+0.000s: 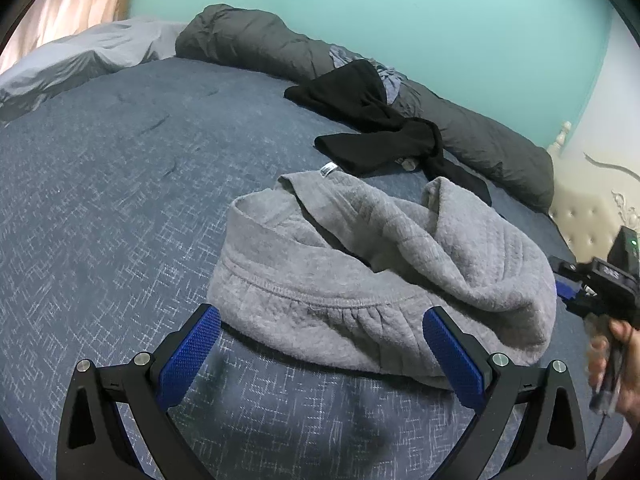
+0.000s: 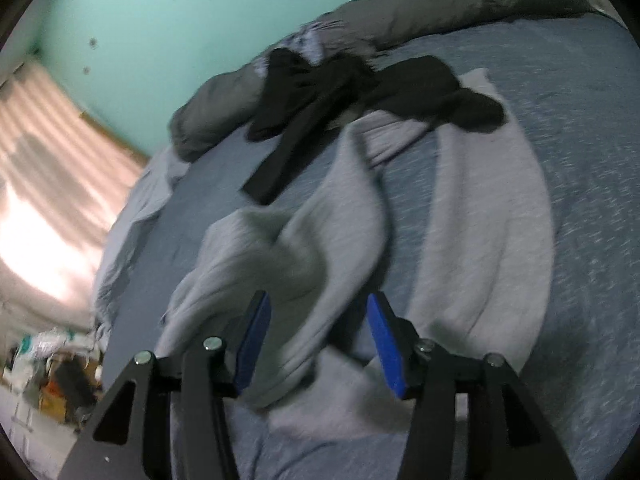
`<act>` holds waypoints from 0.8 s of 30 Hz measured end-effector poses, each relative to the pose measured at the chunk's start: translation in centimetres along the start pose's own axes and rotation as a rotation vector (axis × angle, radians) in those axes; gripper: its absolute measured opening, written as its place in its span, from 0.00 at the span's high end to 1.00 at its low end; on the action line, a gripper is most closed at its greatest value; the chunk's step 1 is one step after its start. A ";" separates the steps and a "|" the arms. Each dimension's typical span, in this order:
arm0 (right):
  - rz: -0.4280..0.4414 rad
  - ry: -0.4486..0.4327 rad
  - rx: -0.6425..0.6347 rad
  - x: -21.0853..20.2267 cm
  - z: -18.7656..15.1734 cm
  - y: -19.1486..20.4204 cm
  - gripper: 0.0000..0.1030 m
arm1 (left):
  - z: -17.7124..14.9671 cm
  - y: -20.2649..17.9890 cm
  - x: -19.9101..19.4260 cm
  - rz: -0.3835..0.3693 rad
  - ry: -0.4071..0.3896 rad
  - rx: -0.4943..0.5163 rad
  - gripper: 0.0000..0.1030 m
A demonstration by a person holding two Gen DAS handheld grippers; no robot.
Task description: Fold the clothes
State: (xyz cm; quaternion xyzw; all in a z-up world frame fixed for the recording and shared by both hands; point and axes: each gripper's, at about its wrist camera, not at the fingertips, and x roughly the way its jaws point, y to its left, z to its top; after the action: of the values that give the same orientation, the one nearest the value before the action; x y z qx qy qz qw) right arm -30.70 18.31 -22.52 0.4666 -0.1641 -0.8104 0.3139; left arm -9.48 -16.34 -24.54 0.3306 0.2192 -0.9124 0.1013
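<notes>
Blue bedcover [image 1: 100, 208] fills the scene under a teal wall [image 1: 360, 8], and on it, going from your left, you have the left gripper [image 1: 320, 344] hovering low with its jaws spread wide and nothing between them, just short of the near hem of the grey garment [image 1: 340, 280]. That hem runs crosswise to your fingers, left to right, so it lies square ahead of you and both pads straddle its width. In the left view the garment is heaped and rumpled, not flat; in the right view its two long limbs [image 2: 480, 208] trail away from you toward the black garment [image 1: 360, 120] and the dark rolled duvet [image 1: 260, 44] at the far side. Further right, the right gripper [image 2: 316, 340] sits at the garment's right end, jaws parted, with a ridge of grey cloth rising between the pads; that picture is blurred, so you cannot tell whether the pads touch it. Both grippers are close, the right one nearest the cloth. I judge the grey piece is not yet a neat fold, since it is bunched
</notes>
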 end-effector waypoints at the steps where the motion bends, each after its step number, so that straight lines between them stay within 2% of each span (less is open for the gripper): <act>1: -0.008 -0.002 0.013 0.4 0.6 -0.4 0.50 | 0.1 0.1 0.1 0.001 -0.001 -0.004 0.00; 4: -0.026 0.003 0.040 1.9 2.5 -1.2 0.50 | 0.3 0.5 0.5 0.009 0.000 -0.016 0.00; 12: -0.119 0.086 -0.019 7.7 6.7 -1.8 0.50 | 0.8 1.6 1.3 0.035 -0.001 -0.044 0.00; 16: -0.156 0.072 -0.042 9.4 7.9 -1.7 0.50 | 0.8 1.8 1.8 0.045 0.005 -0.049 0.00; 24: -0.185 0.145 -0.079 14.1 8.4 -1.2 0.50 | 0.7 1.9 2.6 0.046 0.010 -0.062 0.00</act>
State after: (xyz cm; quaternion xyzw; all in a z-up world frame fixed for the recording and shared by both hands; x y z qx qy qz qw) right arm -43.55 9.70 -28.10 0.5243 -0.0653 -0.8060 0.2668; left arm -11.23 -18.48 -26.37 0.3368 0.2402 -0.9009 0.1313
